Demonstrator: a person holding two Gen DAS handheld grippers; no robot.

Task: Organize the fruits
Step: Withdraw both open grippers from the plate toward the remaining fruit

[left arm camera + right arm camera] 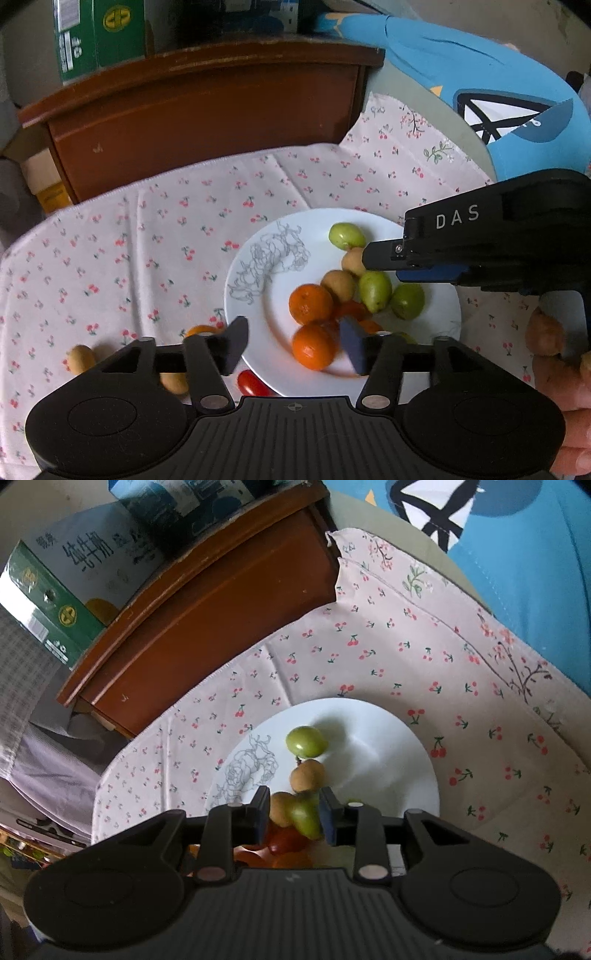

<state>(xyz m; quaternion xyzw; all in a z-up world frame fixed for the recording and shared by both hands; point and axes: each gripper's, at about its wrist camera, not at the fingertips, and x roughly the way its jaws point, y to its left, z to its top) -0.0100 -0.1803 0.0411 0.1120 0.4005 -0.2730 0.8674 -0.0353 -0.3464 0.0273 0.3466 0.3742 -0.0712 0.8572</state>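
Nearest us, our left gripper (293,341) stands open over the white plate (258,295) above an orange (314,346), our right gripper (293,818) is parted around a green fruit (304,818) without clearly pinching it, and farther off lies another green fruit (306,741).

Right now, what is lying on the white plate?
On the white plate lie two oranges, green fruits and small tan fruits. Something red peeks from under the pile; the claws cover the rest.
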